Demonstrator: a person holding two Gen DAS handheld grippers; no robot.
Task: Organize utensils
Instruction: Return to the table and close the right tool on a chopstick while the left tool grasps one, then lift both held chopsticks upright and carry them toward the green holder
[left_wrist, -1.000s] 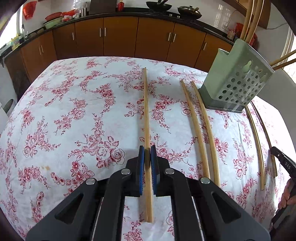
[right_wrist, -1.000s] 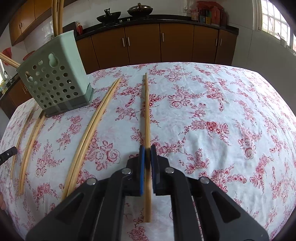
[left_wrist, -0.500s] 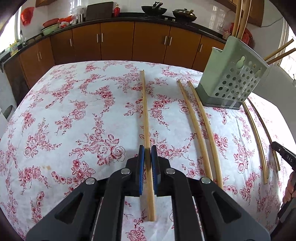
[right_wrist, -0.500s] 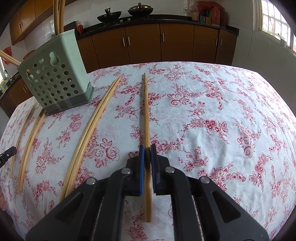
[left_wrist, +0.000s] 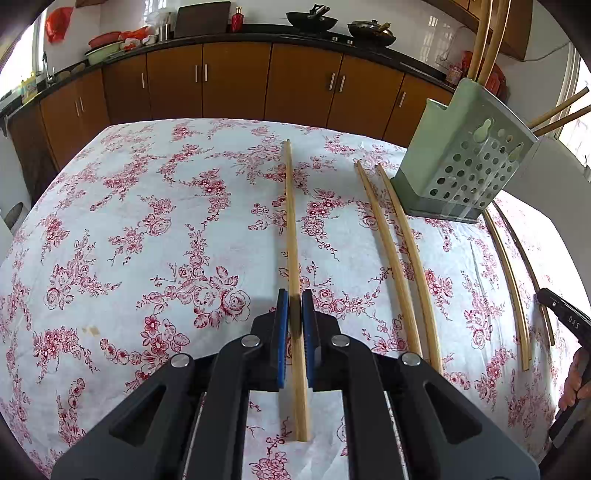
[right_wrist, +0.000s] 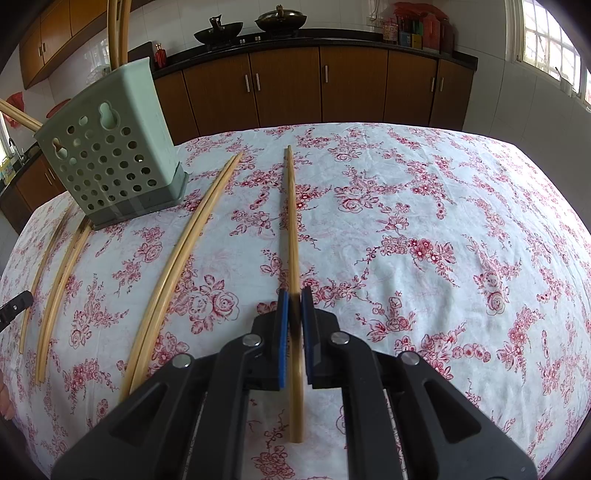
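My left gripper (left_wrist: 294, 310) is shut on a long wooden chopstick (left_wrist: 291, 221) that points away across the flowered tablecloth. My right gripper (right_wrist: 294, 310) is likewise shut on another chopstick (right_wrist: 291, 221), with a thin shadow along its left side. The pale green perforated utensil holder (left_wrist: 465, 162) (right_wrist: 110, 158) stands between the two grippers and holds a few chopsticks (left_wrist: 487, 37). One pair of chopsticks (left_wrist: 399, 266) lies left of the holder and another pair (right_wrist: 177, 266) lies right of it, as the table shows them. The right gripper's tip (left_wrist: 565, 317) and the left gripper's tip (right_wrist: 14, 306) peek in at the frame edges.
The table (right_wrist: 443, 221) wears a white cloth with red flowers. More chopsticks (left_wrist: 513, 288) (right_wrist: 55, 288) lie in front of the holder. A person's hand (left_wrist: 576, 384) shows at the right edge. Brown kitchen cabinets (left_wrist: 236, 81) with woks on the counter stand behind the table.
The left wrist view has shifted slightly. Both grippers keep the same hold on their chopsticks, and nothing lying on the table has moved.
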